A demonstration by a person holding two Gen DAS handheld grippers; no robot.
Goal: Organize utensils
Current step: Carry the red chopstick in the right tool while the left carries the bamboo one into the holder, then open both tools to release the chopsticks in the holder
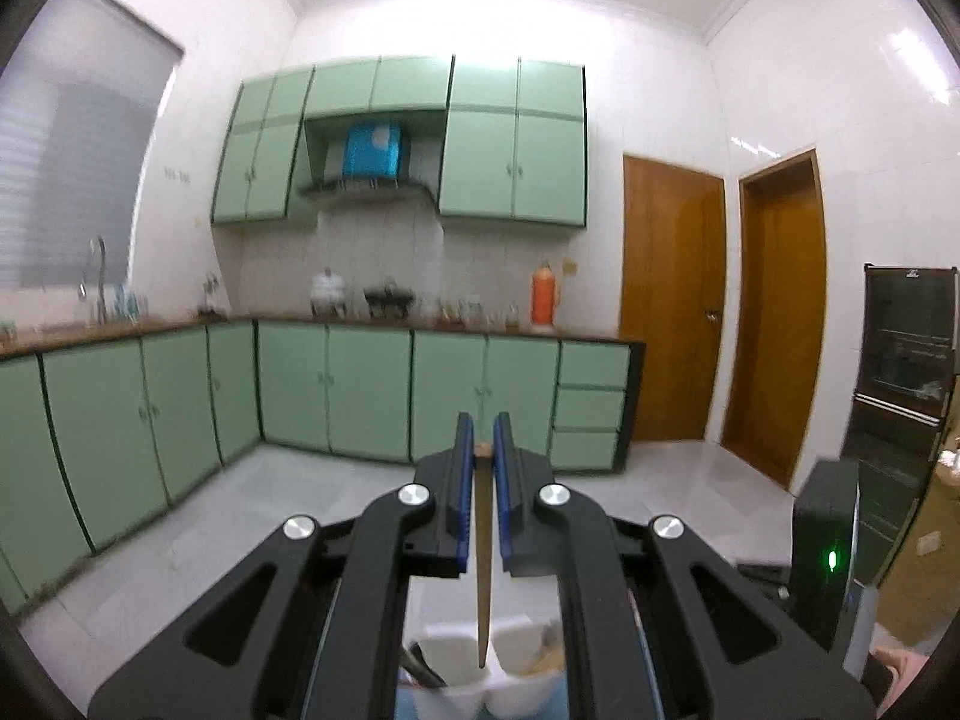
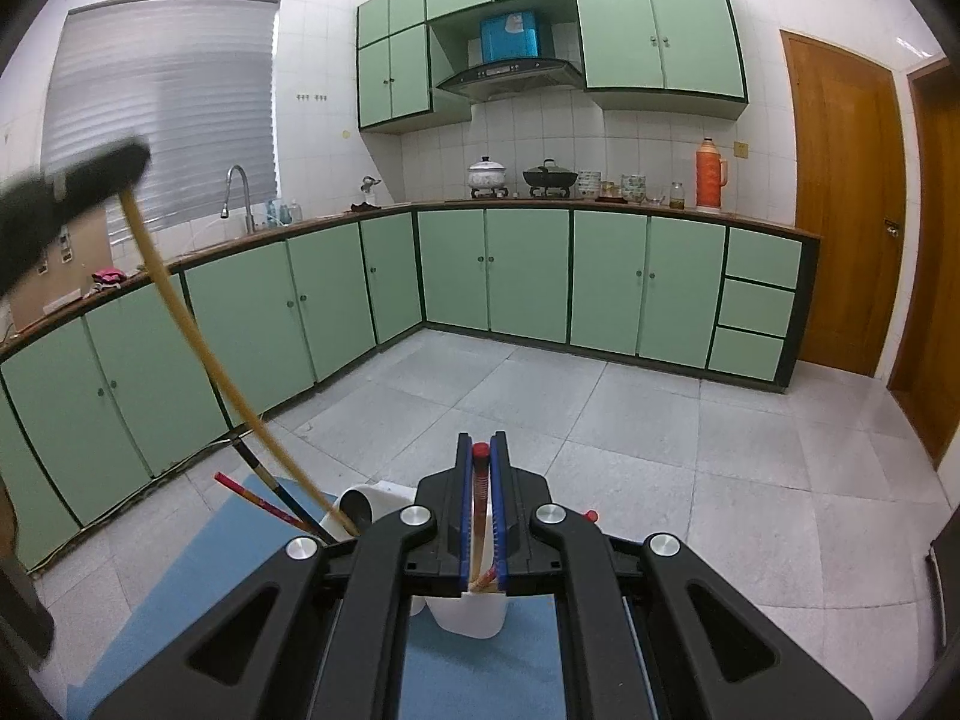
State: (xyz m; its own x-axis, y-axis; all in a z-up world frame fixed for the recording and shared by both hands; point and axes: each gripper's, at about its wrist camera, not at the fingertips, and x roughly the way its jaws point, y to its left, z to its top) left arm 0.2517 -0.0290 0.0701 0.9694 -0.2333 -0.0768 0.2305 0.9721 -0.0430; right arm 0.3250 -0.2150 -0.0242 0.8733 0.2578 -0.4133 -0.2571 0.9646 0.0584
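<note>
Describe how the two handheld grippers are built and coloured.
The left gripper and right gripper look identical: matte black linkage arms with slot-shaped cutouts, round silver pivot bolts, and two straight black jaws lined with ribbed blue pads. No cables, markings or sleeves show.

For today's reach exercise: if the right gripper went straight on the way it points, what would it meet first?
Probably the tiled floor: the right gripper, shut on a red-tipped chopstick, tilts slightly downward with nothing nearer ahead.
</note>
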